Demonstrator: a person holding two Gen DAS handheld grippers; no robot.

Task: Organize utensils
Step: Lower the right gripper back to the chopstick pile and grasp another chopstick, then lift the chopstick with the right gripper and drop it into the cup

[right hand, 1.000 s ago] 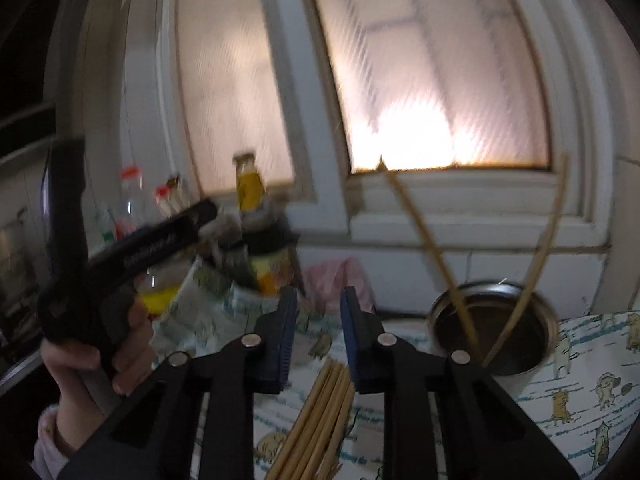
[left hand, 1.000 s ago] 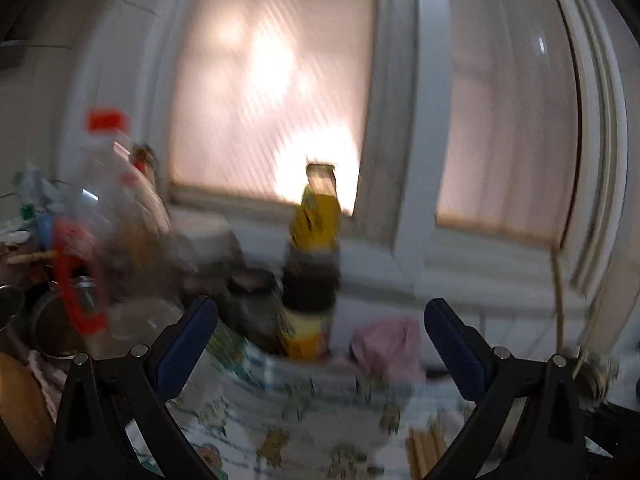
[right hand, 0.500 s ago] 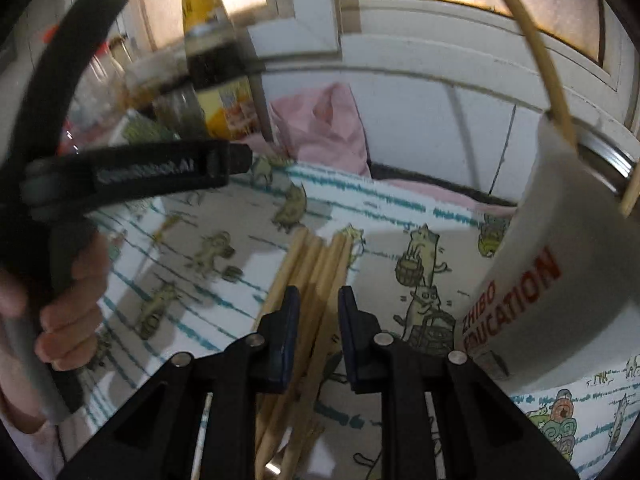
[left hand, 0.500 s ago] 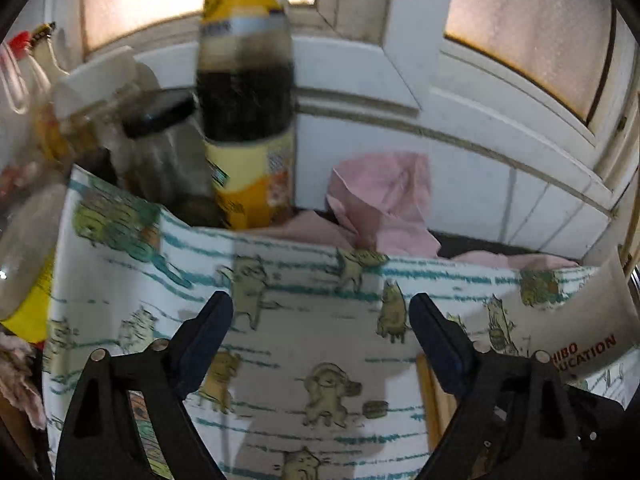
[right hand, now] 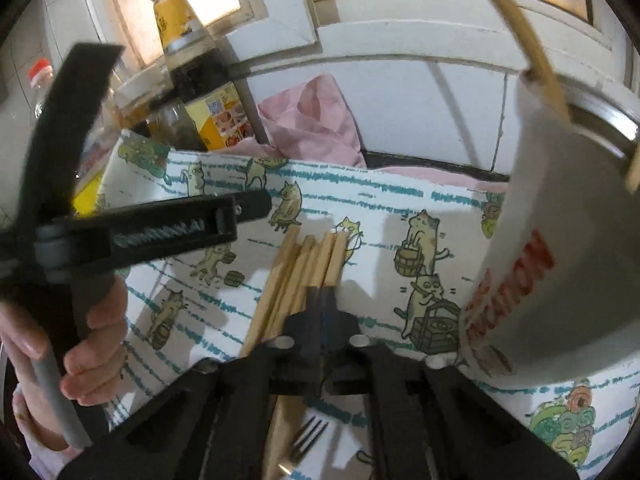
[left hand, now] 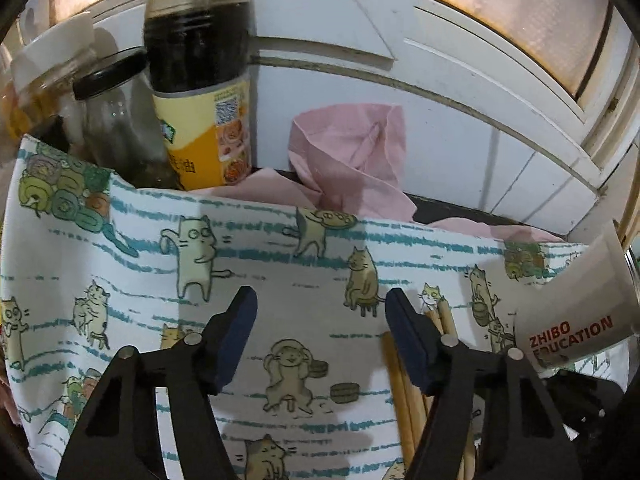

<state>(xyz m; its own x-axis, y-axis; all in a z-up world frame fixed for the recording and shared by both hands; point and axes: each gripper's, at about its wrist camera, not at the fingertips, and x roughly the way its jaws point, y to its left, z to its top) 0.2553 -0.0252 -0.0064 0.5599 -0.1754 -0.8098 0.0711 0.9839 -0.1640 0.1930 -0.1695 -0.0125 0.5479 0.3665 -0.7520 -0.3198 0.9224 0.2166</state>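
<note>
Step in hand, as judged: gather the chopsticks (right hand: 304, 272) lying on the cat-print cloth (left hand: 280, 256) and stand them in the paper cup (right hand: 560, 248).

Left: the left gripper (left hand: 318, 338) hangs over bare cloth with its jaws apart and nothing between them; they have just been narrowing. The bundle lies just right of its right finger, so shift it right before it comes together, or leave it free to steady the cup.

Centre: the right gripper (right hand: 323, 300) has its jaws together — they have just finished closing — at the near part of the bundle. Whether a stick is pinched cannot be told, as the fingers hide the contact. Confirm a hold before lifting, lift level, and carry one or two sticks at a time. A fork (right hand: 304, 440) lies near, under the gripper body; avoid dragging it.

Containers, left to right:
- Glass jar (left hand: 120, 128), black lid on; contents unclear.
- Soy sauce bottle (left hand: 200, 80), upright, dark liquid.
- Paper cup, far right, white with red lettering; one long stick (right hand: 520, 36) already leans out over its rim.
</note>
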